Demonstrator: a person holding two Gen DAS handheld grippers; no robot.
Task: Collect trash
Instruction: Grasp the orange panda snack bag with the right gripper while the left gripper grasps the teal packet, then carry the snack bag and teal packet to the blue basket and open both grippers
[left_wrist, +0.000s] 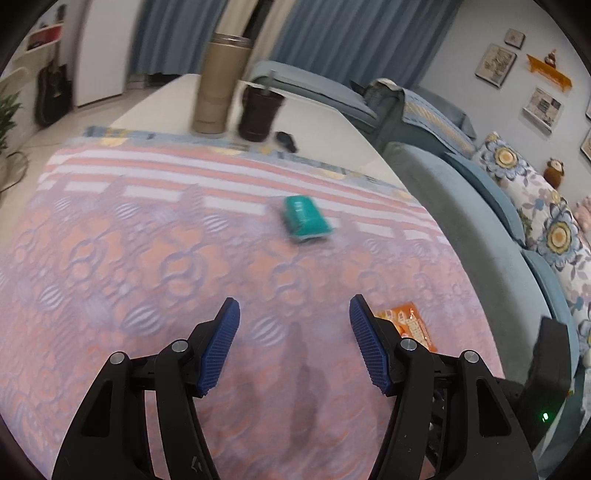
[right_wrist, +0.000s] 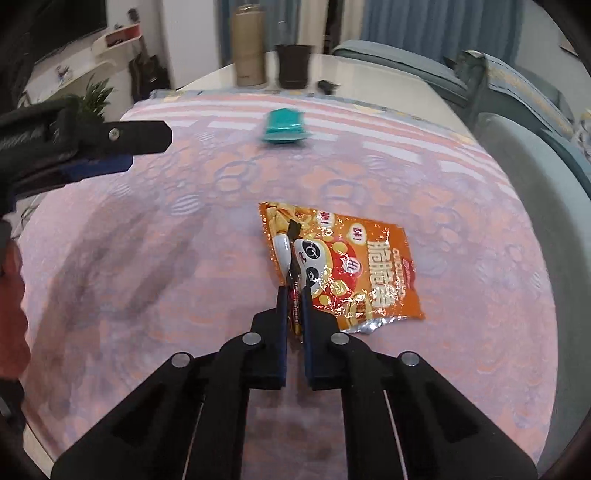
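An orange snack bag (right_wrist: 354, 273) with a panda print lies flat on the pink patterned tablecloth (right_wrist: 147, 258); its edge shows behind my left gripper's right finger in the left wrist view (left_wrist: 410, 321). A teal packet (left_wrist: 306, 218) lies farther back on the cloth and also shows in the right wrist view (right_wrist: 283, 125). My right gripper (right_wrist: 293, 291) is shut on a small dark red wrapper (right_wrist: 295, 310), held just above the near left edge of the orange bag. My left gripper (left_wrist: 294, 312) is open and empty above the cloth; it also shows in the right wrist view (right_wrist: 110, 147) at the left.
A tall beige tumbler (left_wrist: 218, 85), a dark cup (left_wrist: 261, 112) and a small black object (left_wrist: 286, 140) stand at the table's far end. A blue-grey sofa (left_wrist: 472, 221) with floral cushions runs along the right side. A guitar (left_wrist: 53, 92) and plant stand at the left.
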